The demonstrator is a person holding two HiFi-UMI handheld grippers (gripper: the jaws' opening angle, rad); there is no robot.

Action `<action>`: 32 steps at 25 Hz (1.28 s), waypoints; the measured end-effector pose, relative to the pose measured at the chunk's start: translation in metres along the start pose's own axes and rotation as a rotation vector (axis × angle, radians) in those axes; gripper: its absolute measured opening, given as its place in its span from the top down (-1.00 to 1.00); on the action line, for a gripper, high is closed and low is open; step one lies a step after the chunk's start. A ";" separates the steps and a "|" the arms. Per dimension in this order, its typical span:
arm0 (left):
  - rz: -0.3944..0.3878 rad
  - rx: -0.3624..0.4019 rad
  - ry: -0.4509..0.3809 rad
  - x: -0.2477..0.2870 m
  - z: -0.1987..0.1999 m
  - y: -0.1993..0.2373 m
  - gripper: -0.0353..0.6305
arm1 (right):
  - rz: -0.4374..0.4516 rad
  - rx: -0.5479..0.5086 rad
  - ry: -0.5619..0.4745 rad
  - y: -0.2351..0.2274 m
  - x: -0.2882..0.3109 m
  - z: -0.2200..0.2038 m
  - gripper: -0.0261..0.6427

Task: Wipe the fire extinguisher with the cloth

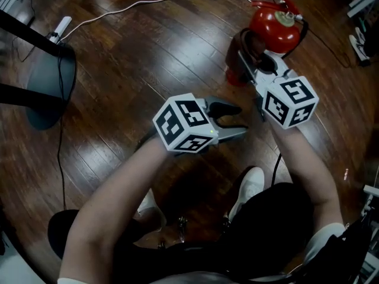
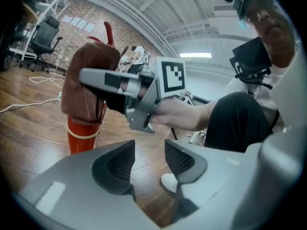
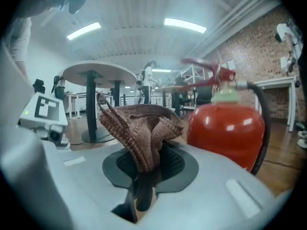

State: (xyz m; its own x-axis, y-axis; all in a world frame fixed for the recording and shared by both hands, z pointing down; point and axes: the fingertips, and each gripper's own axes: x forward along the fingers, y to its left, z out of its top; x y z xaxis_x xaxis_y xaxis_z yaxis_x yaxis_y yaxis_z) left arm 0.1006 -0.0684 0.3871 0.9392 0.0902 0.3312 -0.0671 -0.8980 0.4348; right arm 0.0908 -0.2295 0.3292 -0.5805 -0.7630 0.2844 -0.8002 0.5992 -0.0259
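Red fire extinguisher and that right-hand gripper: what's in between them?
A brown knitted cloth, pinched in the right gripper's jaws, hangs just beside the red fire extinguisher; the right gripper view shows it.

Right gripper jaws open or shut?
Shut on the cloth: the right gripper has its jaws pinching the bunched brown knit.

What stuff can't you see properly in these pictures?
- Left gripper view: the cloth covers most of the fire extinguisher.
- Right gripper view: the right gripper body cuts off the fire extinguisher's bottom.
- Head view: any writing on the fire extinguisher is too small to read.
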 end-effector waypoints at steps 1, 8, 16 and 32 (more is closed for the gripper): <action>-0.001 0.001 -0.001 0.000 0.000 -0.001 0.32 | -0.028 -0.010 -0.029 -0.005 -0.002 0.016 0.73; -0.009 -0.004 0.011 -0.006 -0.012 -0.007 0.32 | -0.134 -0.040 0.029 -0.027 0.016 -0.012 0.73; 0.021 -0.049 0.029 -0.021 -0.035 0.000 0.33 | -0.128 0.028 0.279 -0.033 0.060 -0.152 0.73; 0.020 -0.074 0.022 -0.022 -0.044 0.001 0.32 | 0.023 0.062 0.504 -0.014 0.084 -0.242 0.73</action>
State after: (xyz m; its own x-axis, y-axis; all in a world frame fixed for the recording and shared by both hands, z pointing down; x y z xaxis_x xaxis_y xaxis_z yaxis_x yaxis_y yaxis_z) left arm 0.0653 -0.0525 0.4178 0.9299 0.0826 0.3585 -0.1113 -0.8657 0.4881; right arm 0.0898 -0.2430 0.5855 -0.4652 -0.5290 0.7098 -0.8046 0.5869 -0.0900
